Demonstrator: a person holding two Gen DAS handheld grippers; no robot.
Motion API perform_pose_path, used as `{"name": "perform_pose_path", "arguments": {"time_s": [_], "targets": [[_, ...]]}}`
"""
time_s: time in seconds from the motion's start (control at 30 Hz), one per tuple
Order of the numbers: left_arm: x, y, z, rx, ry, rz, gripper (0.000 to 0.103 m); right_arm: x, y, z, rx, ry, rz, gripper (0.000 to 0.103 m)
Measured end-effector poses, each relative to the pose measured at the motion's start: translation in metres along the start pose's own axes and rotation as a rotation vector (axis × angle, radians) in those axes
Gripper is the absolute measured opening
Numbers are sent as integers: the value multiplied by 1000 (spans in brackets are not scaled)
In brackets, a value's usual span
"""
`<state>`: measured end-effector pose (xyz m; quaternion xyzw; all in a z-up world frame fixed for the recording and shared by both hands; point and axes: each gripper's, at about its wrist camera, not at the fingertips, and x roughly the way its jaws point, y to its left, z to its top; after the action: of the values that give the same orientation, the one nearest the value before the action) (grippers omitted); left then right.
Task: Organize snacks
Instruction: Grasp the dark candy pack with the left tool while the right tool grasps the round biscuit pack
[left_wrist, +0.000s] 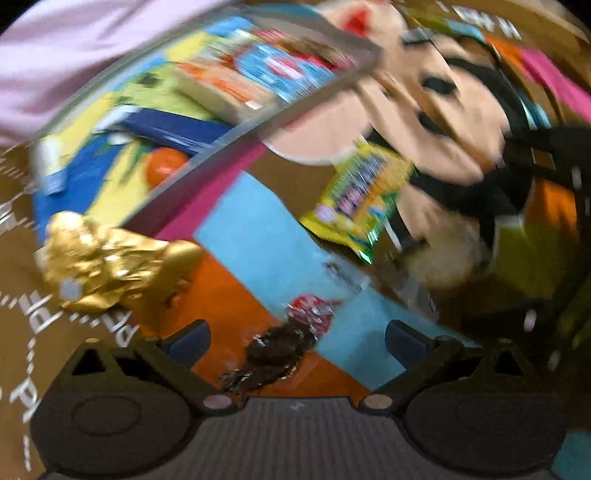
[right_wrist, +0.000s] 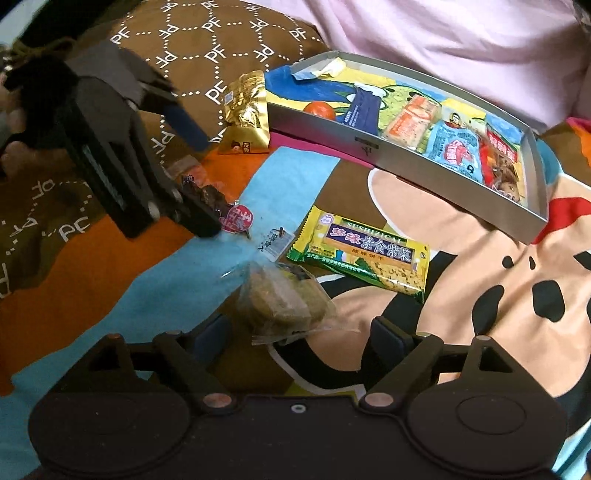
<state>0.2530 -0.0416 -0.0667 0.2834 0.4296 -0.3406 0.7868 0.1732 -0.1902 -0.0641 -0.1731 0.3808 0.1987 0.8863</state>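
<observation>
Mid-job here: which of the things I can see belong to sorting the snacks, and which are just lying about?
Belongs to the job:
- grey tray, already part filled
- gold packet
- dark candy at the left gripper
- yellow-green biscuit pack
- clear-wrapped cake at the open right gripper

Just lying about:
- cartoon bedspread
- brown patterned pillow
- pink cloth

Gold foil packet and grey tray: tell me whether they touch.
Cannot tell. In the right wrist view the gold foil packet overlaps the grey tray at its corner, but neither contact nor gap shows plainly; the left wrist view is blurred.
</observation>
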Motion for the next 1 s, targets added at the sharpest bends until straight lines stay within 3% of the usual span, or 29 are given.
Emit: {"name": "perform_pose_path", "arguments": {"time_s": [0.1, 0.33, 0.57, 0.8, 0.9, 1.0], "targets": [[9, -1, -2, 65, 31, -24, 102, 0, -4, 1, -40, -10, 16, 87], [12, 3, -5, 59, 16, -58, 102, 9, -10, 5, -86, -26, 70, 86], [1, 6, -19, -67, 12, -116, 87, 10, -10, 6, -46, -21, 91, 65], [-20, -10, -37, -237, 50, -204, 87, 4, -17, 8, 8, 31, 36, 62], [-23, -16, -34, -277, 60, -203, 89, 2, -24, 6, 43, 52, 36, 62], [-15, -22, -26, -243, 86, -154, 91, -1, -27, 4, 53, 63, 51, 62]]}}
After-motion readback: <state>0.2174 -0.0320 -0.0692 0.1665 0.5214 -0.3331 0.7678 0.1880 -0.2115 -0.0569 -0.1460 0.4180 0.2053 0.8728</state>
